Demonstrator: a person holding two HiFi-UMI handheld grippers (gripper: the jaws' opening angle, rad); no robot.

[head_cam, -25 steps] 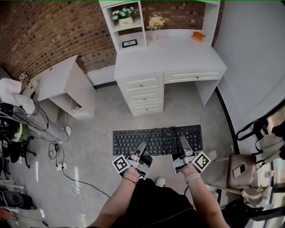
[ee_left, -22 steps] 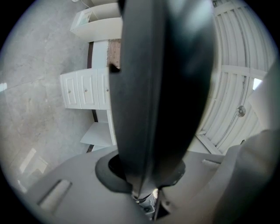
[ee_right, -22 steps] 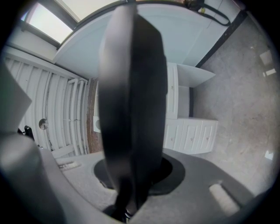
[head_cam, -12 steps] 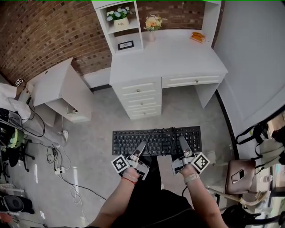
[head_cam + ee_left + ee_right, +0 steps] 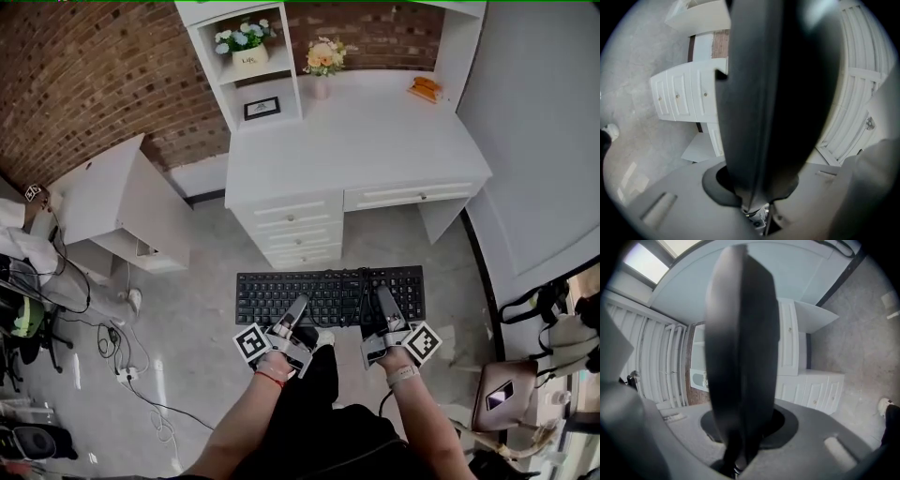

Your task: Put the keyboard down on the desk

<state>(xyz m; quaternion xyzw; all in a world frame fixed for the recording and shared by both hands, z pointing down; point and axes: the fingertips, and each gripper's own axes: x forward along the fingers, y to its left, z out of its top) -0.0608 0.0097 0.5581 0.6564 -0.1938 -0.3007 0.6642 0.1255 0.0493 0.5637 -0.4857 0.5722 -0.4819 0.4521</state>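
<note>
The keyboard (image 5: 328, 295) hangs in the air over the grey floor (image 5: 197, 309), on the near side of the white bench (image 5: 375, 141) and well apart from it. The left gripper (image 5: 298, 306) and the right gripper (image 5: 382, 300) each have their jaws closed narrow on its near long edge. In both gripper views the dark board stands edge-on between the jaws.

The main risk, as I judge it, lies in that grip. Only the near edge is pinched, so the whole far side sticks out unsupported. A jolt or a slack pinch could let the board droop or slide out onto the floor. If the two grippers drift apart or tilt unevenly, the board could twist and work loose from one of them.

Coming in too low could knock the far edge against the bench's front lip or the drawers (image 5: 291, 225) below it. What looks like a dark cable (image 5: 364, 286) lies across the keys near the right gripper. It could slip off and catch on a jaw or on the bench edge.

The bench top looks mostly bare. A vase of flowers (image 5: 322, 58) and an orange item (image 5: 424, 88) sit at the far side, and a shelf unit (image 5: 253, 75) stands at the far left. Pushing the board too far in could strike them. Letting go before it lies flat would drop it.
</note>
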